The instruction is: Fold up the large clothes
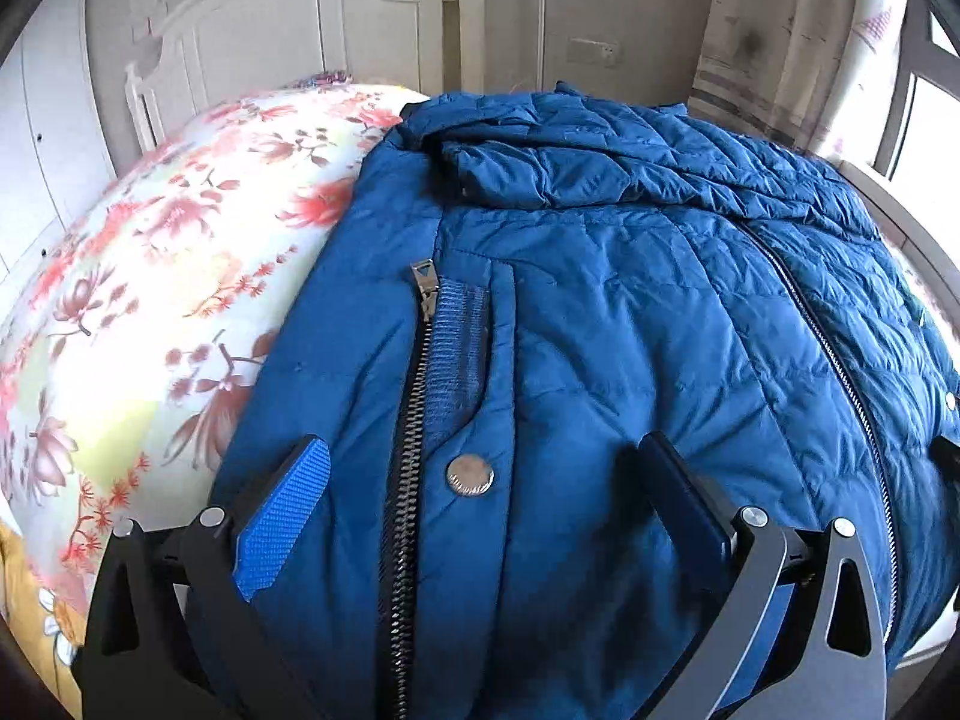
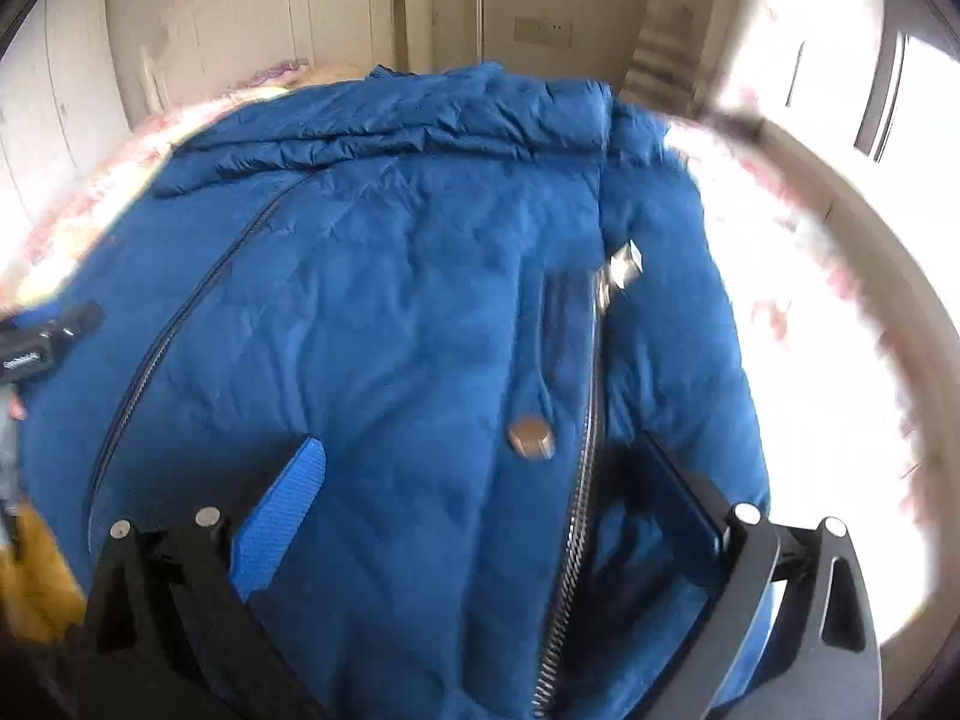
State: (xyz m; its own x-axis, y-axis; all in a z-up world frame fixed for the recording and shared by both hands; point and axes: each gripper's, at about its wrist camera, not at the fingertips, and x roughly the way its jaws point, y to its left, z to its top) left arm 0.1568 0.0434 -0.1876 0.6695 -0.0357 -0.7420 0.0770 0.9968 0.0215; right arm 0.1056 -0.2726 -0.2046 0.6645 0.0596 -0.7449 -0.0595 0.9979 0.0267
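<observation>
A blue quilted jacket (image 1: 630,312) is laid flat on a bed covered by a floral sheet (image 1: 150,276), with its hood bunched at the far end towards the white headboard (image 1: 288,30). In the left wrist view, the left gripper (image 1: 486,468) is positioned low over the near part of the jacket with its fingers spread wide apart; nothing is clamped between them. A zippered pocket opening is seen between the two fingers, with its metal zipper pull (image 1: 425,288) lying farther up the garment and a round metal snap button (image 1: 470,476) located just beside the zipper teeth. The central front zipper (image 1: 840,372) is seen running diagonally on the right side of this view. In the right wrist view, which is blurred, the right gripper (image 2: 486,462) is likewise held over the near part of the jacket (image 2: 390,300) with its fingers spread and no fabric pinched. A second snap button (image 2: 531,441) and a second pocket zipper pull (image 2: 624,264) are framed between or just beyond the fingers. Part of the left gripper (image 2: 48,339) is visible at the left edge of this view, over the jacket's far side. A yellow cloth (image 2: 36,570) is seen at the lower left, beside the jacket.
</observation>
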